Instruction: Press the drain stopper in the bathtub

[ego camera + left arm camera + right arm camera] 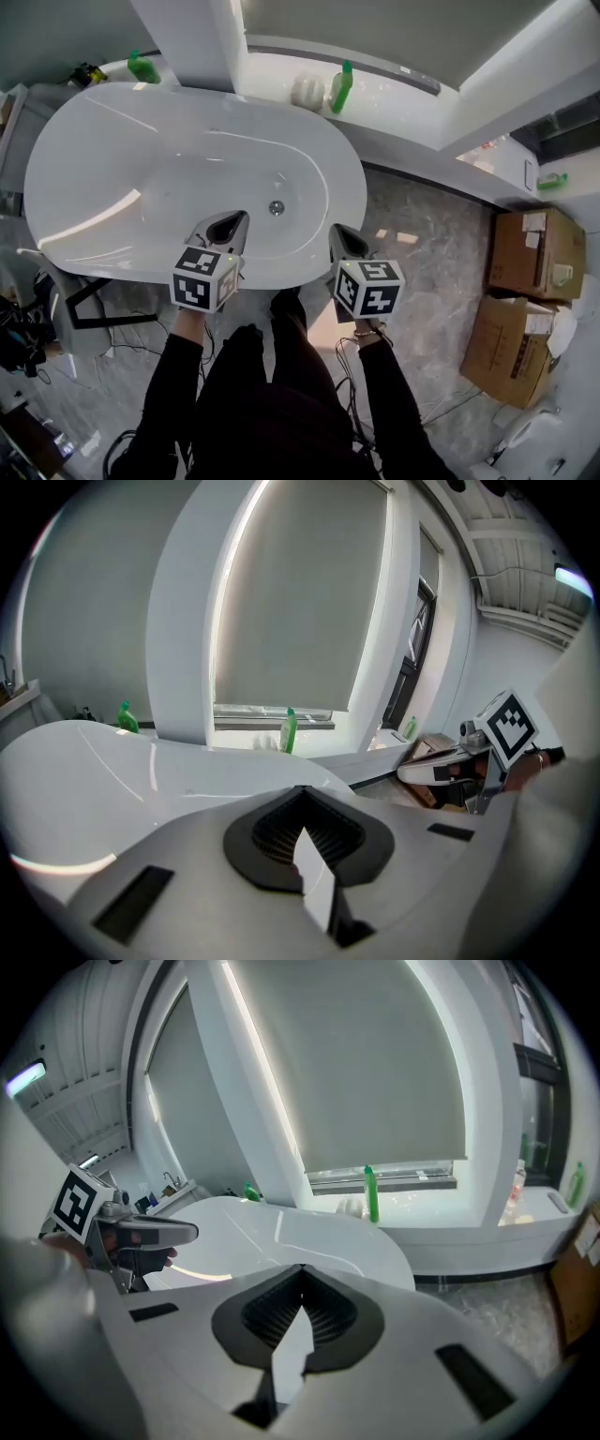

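The white oval bathtub fills the left of the head view. Its small round metal drain stopper sits on the tub floor, near the right end. My left gripper hovers over the tub's near rim, just left of and short of the stopper, jaws shut and empty. My right gripper is outside the tub's right end, above the marble floor, also shut on nothing. In the left gripper view the left gripper points across the tub rim. The stopper is hidden in both gripper views.
Two green bottles and a white object stand on the window ledge behind the tub. A white pillar rises at the tub's far side. Cardboard boxes are stacked at the right. Cables lie on the floor at the left.
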The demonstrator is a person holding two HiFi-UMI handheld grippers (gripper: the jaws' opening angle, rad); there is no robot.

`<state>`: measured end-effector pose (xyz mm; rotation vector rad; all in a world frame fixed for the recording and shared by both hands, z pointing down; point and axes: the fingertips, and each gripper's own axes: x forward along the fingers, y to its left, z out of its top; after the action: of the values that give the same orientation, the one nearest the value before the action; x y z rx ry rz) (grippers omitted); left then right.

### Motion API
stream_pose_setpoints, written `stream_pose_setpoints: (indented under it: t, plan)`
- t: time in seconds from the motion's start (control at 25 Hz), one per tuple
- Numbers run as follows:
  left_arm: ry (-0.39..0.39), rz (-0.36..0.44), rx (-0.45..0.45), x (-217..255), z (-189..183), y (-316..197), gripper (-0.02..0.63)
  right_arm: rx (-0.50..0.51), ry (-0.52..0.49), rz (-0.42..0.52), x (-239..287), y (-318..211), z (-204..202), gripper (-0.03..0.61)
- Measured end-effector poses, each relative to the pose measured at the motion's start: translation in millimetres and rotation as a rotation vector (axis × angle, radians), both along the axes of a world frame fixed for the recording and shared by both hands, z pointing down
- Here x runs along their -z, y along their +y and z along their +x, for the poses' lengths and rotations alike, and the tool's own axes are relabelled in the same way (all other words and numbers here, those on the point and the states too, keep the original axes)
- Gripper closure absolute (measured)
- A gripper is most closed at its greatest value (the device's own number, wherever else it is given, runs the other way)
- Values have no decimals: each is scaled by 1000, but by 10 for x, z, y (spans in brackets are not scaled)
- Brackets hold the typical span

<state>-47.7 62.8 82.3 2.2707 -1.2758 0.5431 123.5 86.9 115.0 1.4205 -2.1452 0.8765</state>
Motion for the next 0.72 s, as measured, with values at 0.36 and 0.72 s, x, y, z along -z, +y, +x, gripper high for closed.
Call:
stream_pose_setpoints:
  t: [0.36,0.72]
  plan:
    - [-20,-38,-17,-398,95,-335,606,90,21,-62,-509,-250,-111,577]
    - [-6,-105,-52,-1164,142,-704,606,102,52,-133,-1187,-544,-192,577]
